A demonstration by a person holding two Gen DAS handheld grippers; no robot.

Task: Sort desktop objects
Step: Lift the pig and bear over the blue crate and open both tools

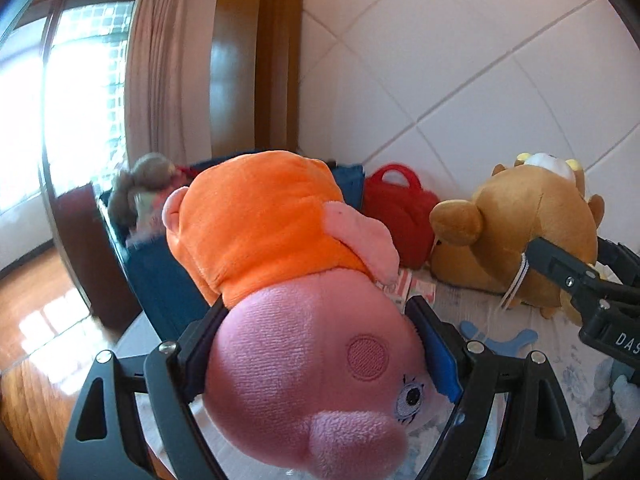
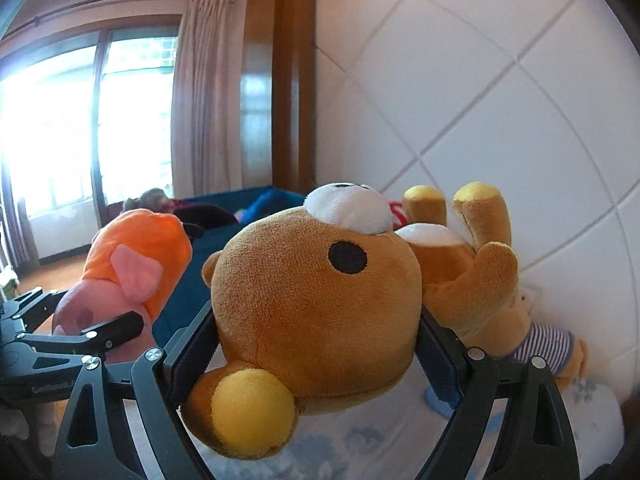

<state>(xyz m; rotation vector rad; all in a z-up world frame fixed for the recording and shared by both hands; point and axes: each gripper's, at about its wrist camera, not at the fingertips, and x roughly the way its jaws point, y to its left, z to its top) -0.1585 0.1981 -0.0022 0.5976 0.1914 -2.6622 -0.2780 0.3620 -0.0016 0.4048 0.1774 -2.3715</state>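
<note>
My left gripper (image 1: 316, 336) is shut on the pink head of a pig plush in an orange dress (image 1: 304, 344), held upside down above the table; the pig also shows in the right wrist view (image 2: 132, 272). My right gripper (image 2: 316, 340) is shut on the head of a brown bear plush (image 2: 320, 312), also upside down, its legs toward the wall. The bear (image 1: 520, 232) and the right gripper's fingers (image 1: 560, 268) show at the right of the left wrist view. A dark blue fabric bin (image 1: 160, 280) stands behind the pig with a grey plush (image 1: 140, 188) in it.
A red plush bag (image 1: 400, 216) lies against the tiled wall beside the bin. A small striped-shirt plush (image 2: 544, 344) lies by the wall at right. The table has a floral cloth (image 2: 360, 440) with a light blue piece (image 1: 496, 336) on it. Wood floor and window are at left.
</note>
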